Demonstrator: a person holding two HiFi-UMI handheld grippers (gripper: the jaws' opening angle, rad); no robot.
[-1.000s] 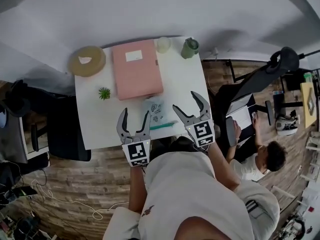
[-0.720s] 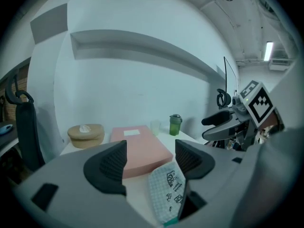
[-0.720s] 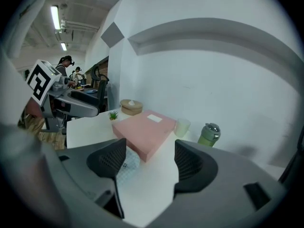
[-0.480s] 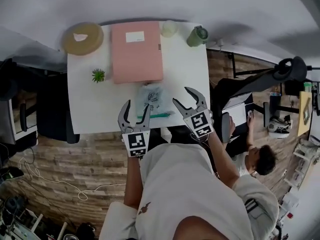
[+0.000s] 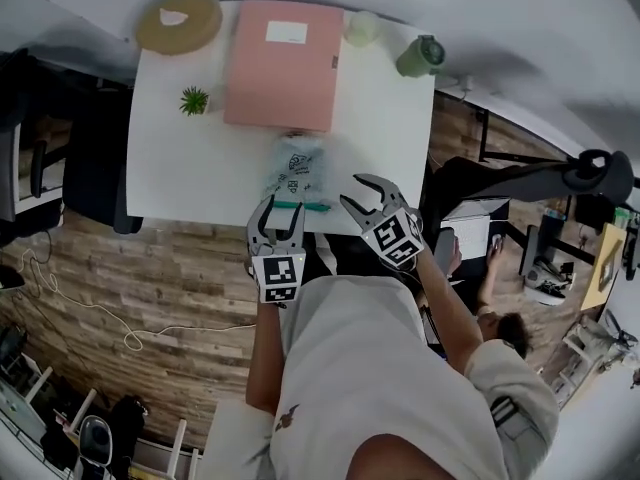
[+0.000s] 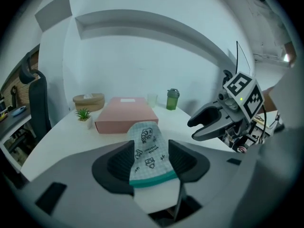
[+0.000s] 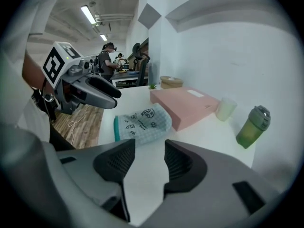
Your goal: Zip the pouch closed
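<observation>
The pouch (image 5: 298,168) is pale, checked, printed with small drawings, and has a teal zip edge. It lies flat near the front edge of the white table (image 5: 180,178), teal end toward me. My left gripper (image 5: 280,211) hovers at that teal end. In the left gripper view the pouch (image 6: 148,146) shows in the gap of the left gripper (image 6: 150,161), whose jaws are closing, pads apart from it. My right gripper (image 5: 362,196) hangs to the pouch's right. In the right gripper view the closing right gripper (image 7: 145,163) frames only bare table, with the pouch (image 7: 142,122) beyond.
A flat pink box (image 5: 283,63) lies just behind the pouch. A small potted plant (image 5: 193,99) and a round tan tissue box (image 5: 180,21) stand at the back left, a pale cup (image 5: 362,26) and green bottle (image 5: 420,56) at the back right. A person (image 5: 500,318) sits to the right.
Both grippers have come down toward the table's front edge, close to the pouch's teal end. Both pairs of jaws have narrowed from wide open.
</observation>
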